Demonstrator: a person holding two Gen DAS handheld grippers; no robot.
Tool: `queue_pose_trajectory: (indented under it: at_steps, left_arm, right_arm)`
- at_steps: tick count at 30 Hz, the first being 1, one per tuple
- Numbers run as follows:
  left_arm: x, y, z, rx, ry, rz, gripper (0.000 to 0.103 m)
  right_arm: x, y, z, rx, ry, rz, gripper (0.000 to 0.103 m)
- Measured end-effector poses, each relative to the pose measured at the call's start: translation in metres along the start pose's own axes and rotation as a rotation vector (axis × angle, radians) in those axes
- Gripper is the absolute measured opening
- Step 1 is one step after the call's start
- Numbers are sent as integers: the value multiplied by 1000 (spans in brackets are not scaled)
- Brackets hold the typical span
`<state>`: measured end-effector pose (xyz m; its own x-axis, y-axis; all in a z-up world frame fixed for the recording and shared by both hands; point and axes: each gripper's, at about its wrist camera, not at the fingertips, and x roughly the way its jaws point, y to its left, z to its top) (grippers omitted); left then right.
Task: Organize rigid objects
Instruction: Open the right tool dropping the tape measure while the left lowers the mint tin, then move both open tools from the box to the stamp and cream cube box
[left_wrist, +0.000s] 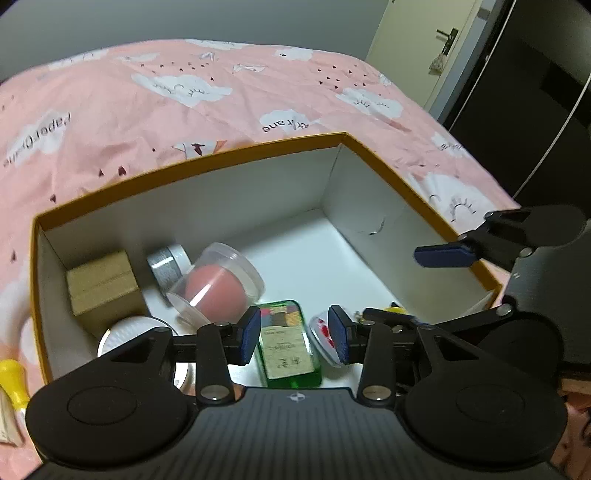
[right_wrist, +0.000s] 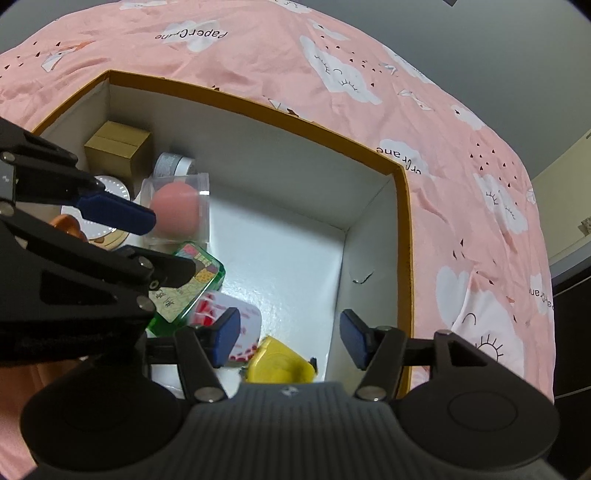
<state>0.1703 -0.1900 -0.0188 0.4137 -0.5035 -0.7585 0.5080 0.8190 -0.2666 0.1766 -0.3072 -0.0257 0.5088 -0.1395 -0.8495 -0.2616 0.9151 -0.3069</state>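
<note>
An open white box with an orange rim (left_wrist: 207, 160) (right_wrist: 258, 107) lies on a bed. Inside are a small cardboard box (left_wrist: 103, 286), a silver jar (left_wrist: 168, 267), a clear tub with a pink ball (left_wrist: 218, 288) (right_wrist: 177, 212), a green flat bottle (left_wrist: 288, 347) (right_wrist: 192, 284), a white and red packet (left_wrist: 323, 336) (right_wrist: 240, 325), a yellow item (right_wrist: 280, 363) and a round white dial (left_wrist: 125, 332). My left gripper (left_wrist: 295, 334) hangs open over the green bottle, pads apart from it. My right gripper (right_wrist: 291, 338) is open above the yellow item, holding nothing.
The box sits on a pink bedspread with white clouds (left_wrist: 184, 96). Its far right half shows bare white floor (right_wrist: 288, 258). A yellow object (left_wrist: 13, 380) lies outside the box at the left. A door (left_wrist: 417, 44) and a dark wardrobe (left_wrist: 524, 110) stand behind.
</note>
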Motion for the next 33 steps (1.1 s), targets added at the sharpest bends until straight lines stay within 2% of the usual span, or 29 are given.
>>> queue_pose_trajectory:
  at_steps: [4,9,13,15,21,27,33]
  left_arm:
    - [-5,1,-1,-11,-11,-9,46]
    - [-17,0,-2,-12,-46,-16,52]
    - [-32,-2,-2,7,-92,1,52]
    - [-43,-1,-4,6,-125,8,52]
    - [-81,7,-12,15,-221,59,53]
    - [-117,30,-24,-23,-315,135,57]
    - [-149,59,-38,-56,-379,201,59]
  right_arm:
    - [-2,0,0,5,-6,1,61]
    - [-10,3,0,-1,-27,-11,69]
    - [-21,7,1,-36,-52,-41,70]
    - [-28,10,1,-56,-67,-58,84]
    - [-56,19,4,-86,-150,-96,85]
    - [-93,35,13,-41,-304,-35,85]
    - [-117,78,24,-57,-411,74,85]
